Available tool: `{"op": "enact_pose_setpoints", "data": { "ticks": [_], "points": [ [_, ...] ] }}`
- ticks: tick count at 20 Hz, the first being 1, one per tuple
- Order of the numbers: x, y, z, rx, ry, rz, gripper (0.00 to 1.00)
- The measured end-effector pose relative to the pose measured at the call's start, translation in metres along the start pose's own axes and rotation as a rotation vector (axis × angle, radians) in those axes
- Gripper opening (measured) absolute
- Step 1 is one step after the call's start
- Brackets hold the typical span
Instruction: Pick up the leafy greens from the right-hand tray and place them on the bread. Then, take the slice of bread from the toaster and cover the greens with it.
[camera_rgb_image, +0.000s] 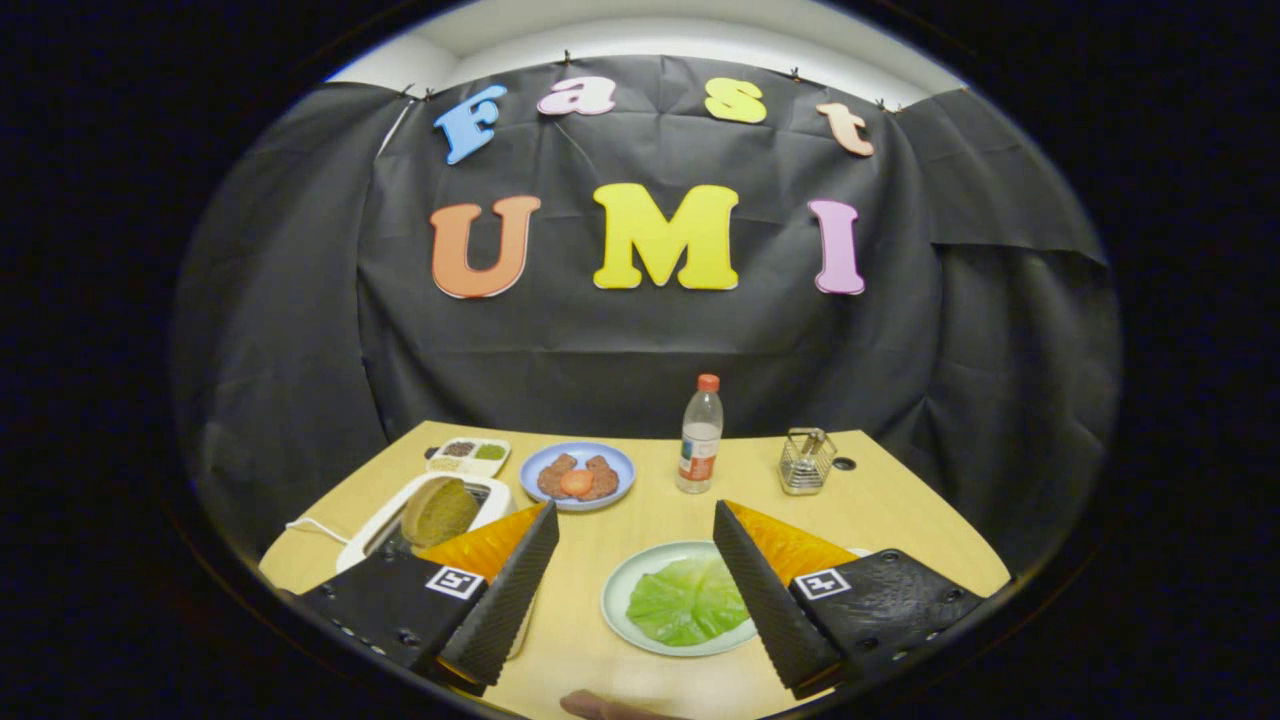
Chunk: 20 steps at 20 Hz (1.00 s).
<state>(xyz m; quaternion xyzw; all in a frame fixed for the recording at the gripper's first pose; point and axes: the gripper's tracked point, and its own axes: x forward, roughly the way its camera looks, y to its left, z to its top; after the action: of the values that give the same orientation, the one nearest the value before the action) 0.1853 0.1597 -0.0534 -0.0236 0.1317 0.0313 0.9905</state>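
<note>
A green leaf (686, 600) lies on a pale round plate (618, 590) on the wooden table, low between my two fingers and closer to the right one. My gripper (636, 520) is open, its fingers wide apart and held above the table, with nothing between them. A white toaster (400, 515) stands just beyond my left finger with a brown bread slice (440, 510) sticking up out of its slot. Beyond the fingers, a blue plate (578, 476) carries brown bread with a red tomato slice on top.
A clear bottle (700, 435) with a red cap stands past the blue plate, a small wire holder (805, 461) to its right. A divided white dish (468, 455) of seasonings sits at the far left. A white cable trails left of the toaster.
</note>
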Motion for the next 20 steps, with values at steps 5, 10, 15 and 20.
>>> {"op": "enact_pose_setpoints", "data": {
  "ticks": [5, 10, 15, 20],
  "points": [
    [-0.005, 0.043, 0.005, -0.014, -0.015, 0.043, 0.97],
    [0.002, 0.093, -0.005, -0.005, 0.001, 0.144, 0.97],
    [0.031, 0.125, -0.019, -0.073, 0.079, 0.135, 0.97],
    [0.060, 0.139, -0.033, -0.101, 0.198, 0.133, 0.94]
  ]
}}
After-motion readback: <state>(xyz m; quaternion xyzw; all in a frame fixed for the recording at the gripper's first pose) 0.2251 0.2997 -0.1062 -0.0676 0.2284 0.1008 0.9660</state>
